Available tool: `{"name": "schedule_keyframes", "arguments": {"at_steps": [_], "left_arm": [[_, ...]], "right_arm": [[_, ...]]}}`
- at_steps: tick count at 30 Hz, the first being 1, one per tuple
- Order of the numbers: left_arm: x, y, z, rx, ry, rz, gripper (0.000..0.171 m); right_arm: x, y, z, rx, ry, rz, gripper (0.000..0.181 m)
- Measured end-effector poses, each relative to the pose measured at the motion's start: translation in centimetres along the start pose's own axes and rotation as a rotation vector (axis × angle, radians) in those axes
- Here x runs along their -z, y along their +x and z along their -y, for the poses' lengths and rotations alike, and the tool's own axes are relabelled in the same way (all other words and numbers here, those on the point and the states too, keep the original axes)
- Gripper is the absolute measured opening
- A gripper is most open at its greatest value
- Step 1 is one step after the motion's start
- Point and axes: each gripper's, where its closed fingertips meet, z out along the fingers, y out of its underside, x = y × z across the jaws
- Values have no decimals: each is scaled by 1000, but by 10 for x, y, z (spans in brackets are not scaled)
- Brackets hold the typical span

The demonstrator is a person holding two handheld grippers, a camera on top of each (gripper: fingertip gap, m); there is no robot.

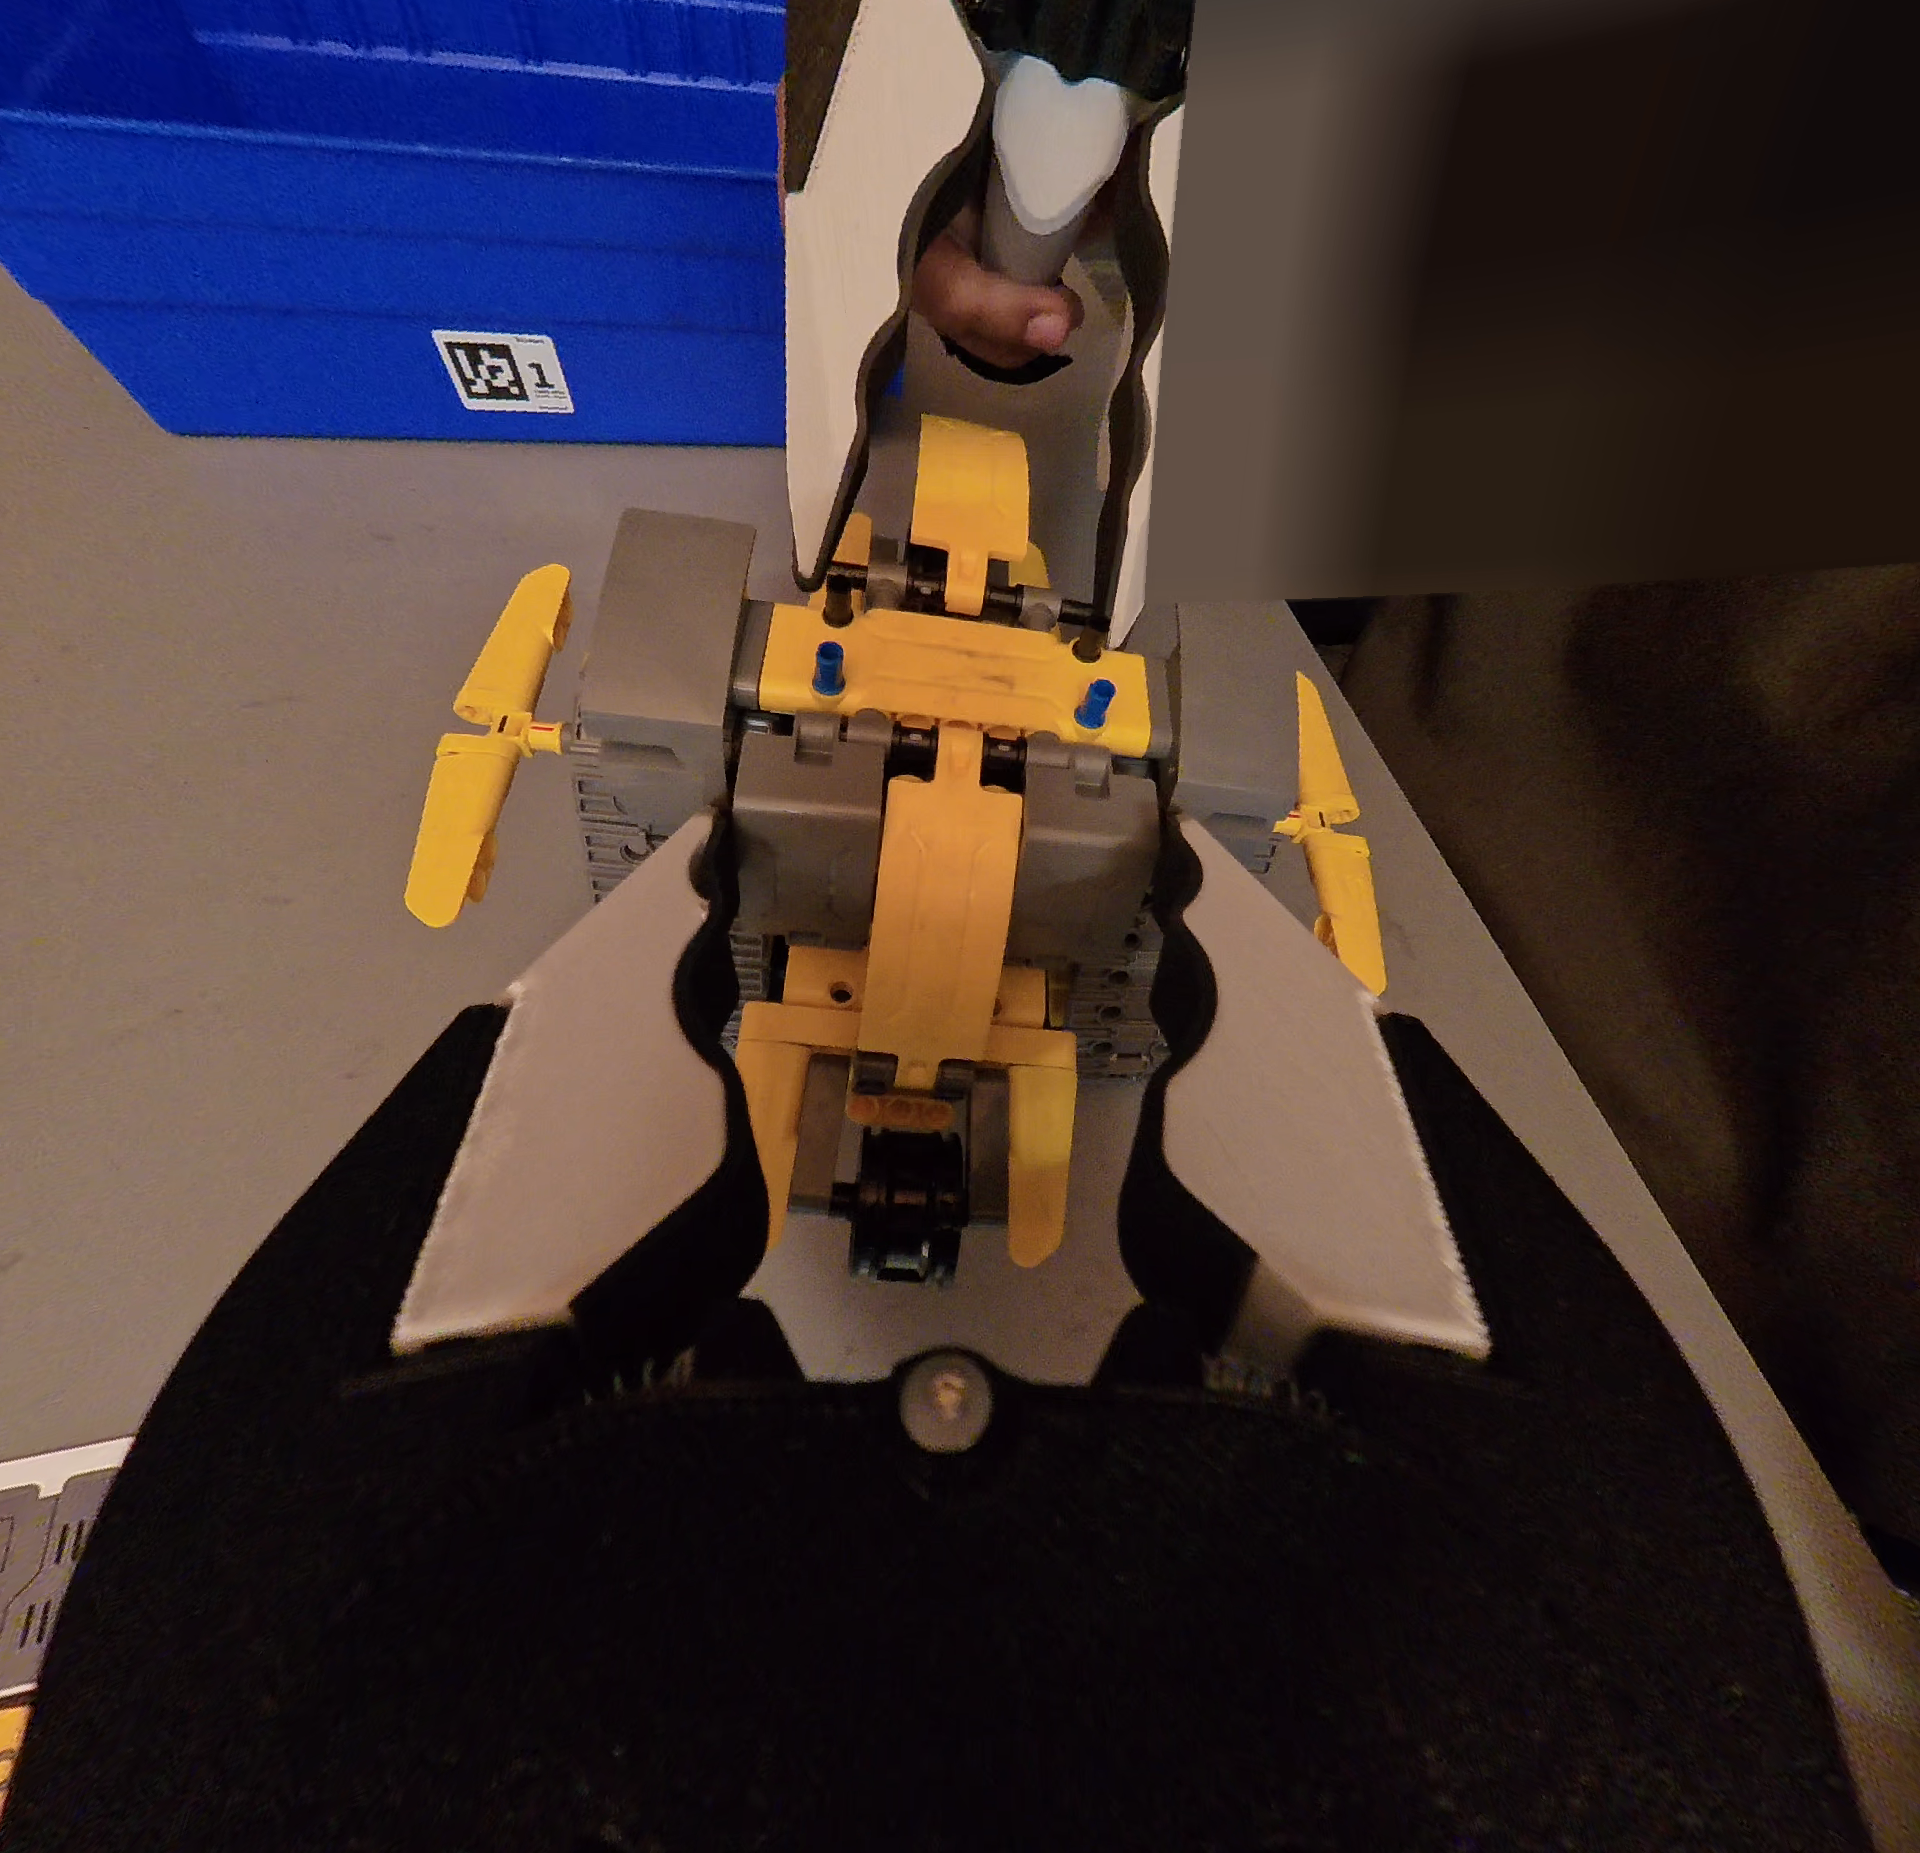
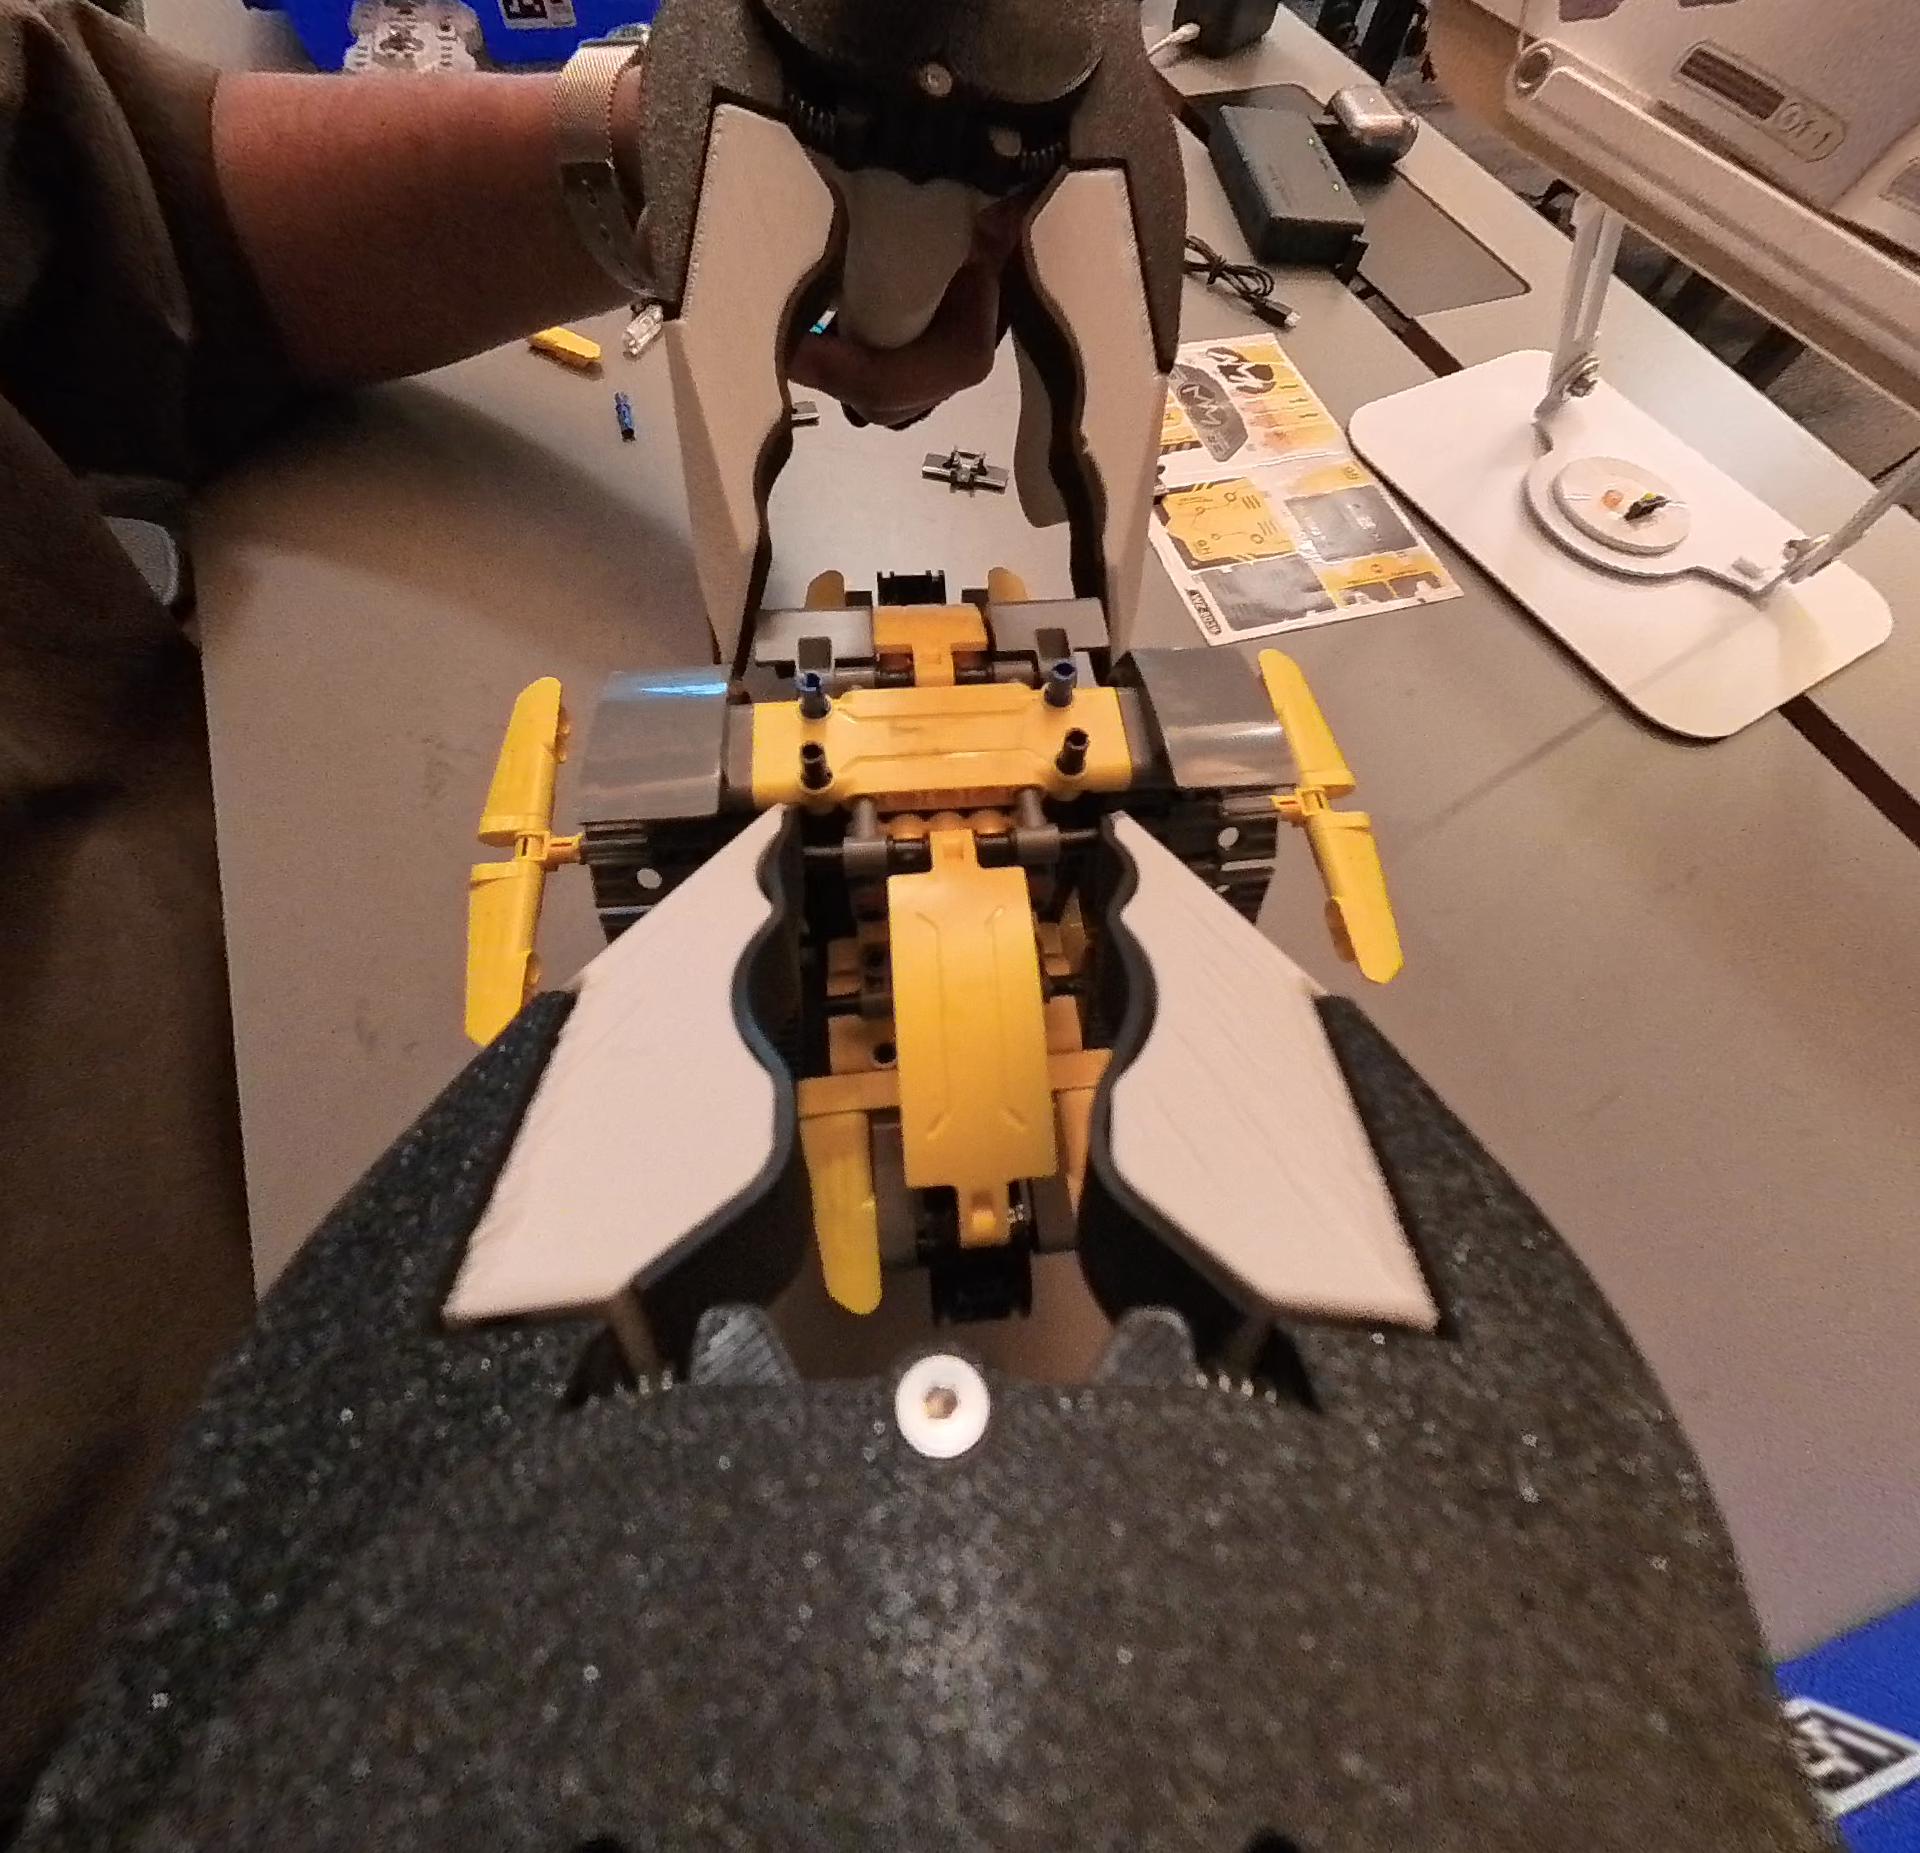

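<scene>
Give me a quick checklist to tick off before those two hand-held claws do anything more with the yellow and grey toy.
1. Left tool closed on one end of the yellow and grey brick-built vehicle: ok.
2. Right tool closed on the opposite end: ok.
3. Model resting on the grey tabletop or lifted: cannot tell.
4. Yellow side fins clear of the fingers: ok.
5. Loose small parts and the printed sticker sheet close behind the model: not ok.
6. Blue plastic bin apart from the model: ok.
</scene>
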Motion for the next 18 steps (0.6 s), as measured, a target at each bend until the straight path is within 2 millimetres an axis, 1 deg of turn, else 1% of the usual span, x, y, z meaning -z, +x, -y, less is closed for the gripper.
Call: {"name": "schedule_keyframes", "arguments": {"at_steps": [6,8,9,13,18], "left_arm": [[0,0,0,3,-1,3,78],[-2,0,0,0,2,6,78],[-2,1,0,-1,0,4,78],[-2,0,0,-1,-4,8,78],[-2,0,0,-4,-5,10,78]], "right_arm": [[-1,0,-1,5,4,4,58],[-5,-4,-10,38,-45,20,64],[-6,-5,-8,45,-37,29,61],[-7,-2,-7,41,-31,32,56],[-6,-2,-8,45,-24,20,54]]}}
